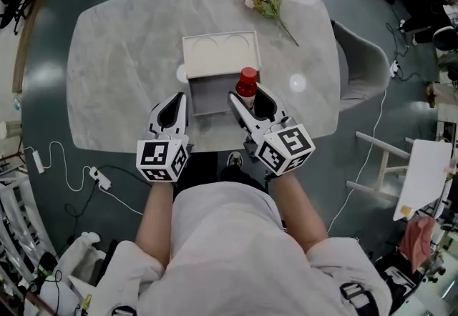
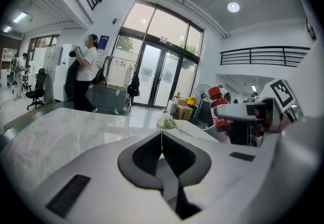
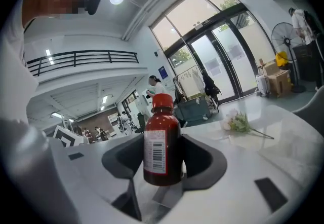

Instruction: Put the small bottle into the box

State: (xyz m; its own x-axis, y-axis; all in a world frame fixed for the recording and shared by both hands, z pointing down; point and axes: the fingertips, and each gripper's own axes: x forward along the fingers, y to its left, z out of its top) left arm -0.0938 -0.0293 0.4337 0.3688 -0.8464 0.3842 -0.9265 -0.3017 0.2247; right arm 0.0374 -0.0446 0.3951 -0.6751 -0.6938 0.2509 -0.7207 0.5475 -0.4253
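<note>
Pale marble table (image 1: 122,57) across the middle of the head view, set on a dark grey floor (image 1: 50,164). Grey chair (image 1: 361,64) tucked against its right end. Near the table's centre, a box (image 1: 218,57): cream far part with 2 curved outlines along its far edge, grey part joined to it on the side nearer the person (image 1: 229,250). At the table's near edge, 2 grippers side by side, pointing toward the box. Left gripper (image 1: 174,101) just beside the grey part's left edge, clenched on nothing: jaws pressed flat together in the left gripper view, tips meeting in 1 thin line, only table top beyond them. Right gripper (image 1: 249,99) at the grey part's right edge, grasping a small bottle (image 1: 247,84). Sprig of pale flowers (image 1: 266,1) lying on the far right of the table, well apart from the box and from both grippers. Smallest of all, the bottle: upright between the 2 dark pads (image 3: 121,159) in the right gripper view, pinched around its lower body, red cap on top, dark red body, white label with a barcode facing the camera. From above, cap over the grey part's right edge, next to the cream part's near right corner; inside the box or just outside it, cannot tell. Visible also at the right of the left gripper view, held in the other gripper.
</note>
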